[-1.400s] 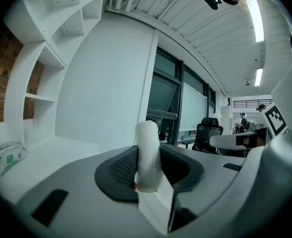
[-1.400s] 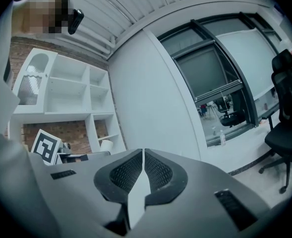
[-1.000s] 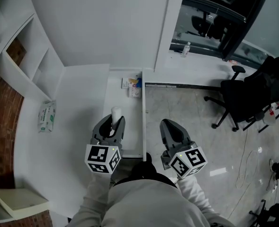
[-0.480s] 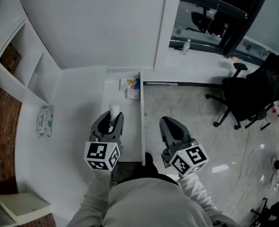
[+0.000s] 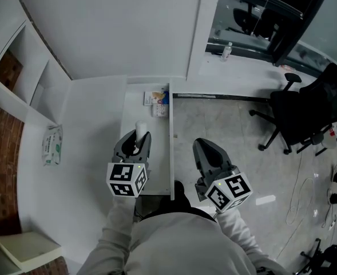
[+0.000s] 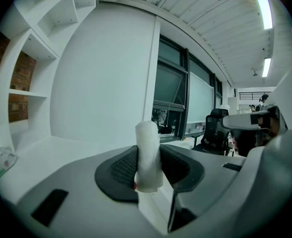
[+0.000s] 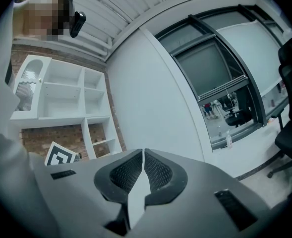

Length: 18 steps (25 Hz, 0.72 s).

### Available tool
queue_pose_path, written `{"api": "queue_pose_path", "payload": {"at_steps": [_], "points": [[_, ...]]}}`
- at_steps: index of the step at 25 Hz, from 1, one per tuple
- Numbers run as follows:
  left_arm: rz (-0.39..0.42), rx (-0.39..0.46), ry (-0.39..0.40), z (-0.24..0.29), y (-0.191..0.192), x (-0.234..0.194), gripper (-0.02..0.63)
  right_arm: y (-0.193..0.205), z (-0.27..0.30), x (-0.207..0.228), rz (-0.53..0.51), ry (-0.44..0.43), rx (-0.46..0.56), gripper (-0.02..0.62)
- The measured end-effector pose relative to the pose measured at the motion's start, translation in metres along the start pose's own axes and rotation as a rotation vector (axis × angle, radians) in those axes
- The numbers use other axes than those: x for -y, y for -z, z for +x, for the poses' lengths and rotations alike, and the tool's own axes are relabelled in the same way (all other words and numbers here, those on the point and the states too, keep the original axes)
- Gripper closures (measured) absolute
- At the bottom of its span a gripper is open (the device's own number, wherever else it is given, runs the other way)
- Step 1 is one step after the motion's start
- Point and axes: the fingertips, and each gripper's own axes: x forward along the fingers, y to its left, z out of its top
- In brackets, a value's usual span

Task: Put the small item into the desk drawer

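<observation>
At the lower left of the head view a pale notebook (image 5: 24,246) lies on the white desk (image 5: 88,153), and above it, at mid-left, sits a packet of wipes (image 5: 51,145). Just left of centre the left gripper (image 5: 136,140) hovers over the open drawer (image 5: 159,159). Its own view shows the jaws clamped on the small item (image 6: 147,155), a white cylinder standing upright between the pads and poking out above them. The item is thus in the air over the near half of the drawer, apparently clear of its floor. At the drawer's far end, upper centre, lie a few small packets (image 5: 158,101). Right of the drawer, over the grey floor (image 5: 231,130), the right gripper (image 5: 210,158) has its jaws pressed together on nothing. At the far right stands a black office chair (image 5: 305,110). By my reading, the drawer is open and the item is grasped and brought above it. What remains is to lower it, let it go and perhaps shut the drawer.
</observation>
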Motion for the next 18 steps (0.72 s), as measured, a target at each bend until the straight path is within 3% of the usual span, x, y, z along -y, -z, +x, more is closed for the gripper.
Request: {"api": "queue_pose_path", "payload": {"at_steps": [11, 18], "points": [[-0.018, -0.218, -0.041, 0.040, 0.091, -0.025, 0.463, 0.003, 0.006, 0.001, -0.002, 0.000, -0.016, 0.568], [-0.037, -0.366, -0.027, 0.053, 0.145, -0.026, 0.463, 0.009, 0.007, 0.003, 0.010, 0.001, -0.040, 0.568]]}}
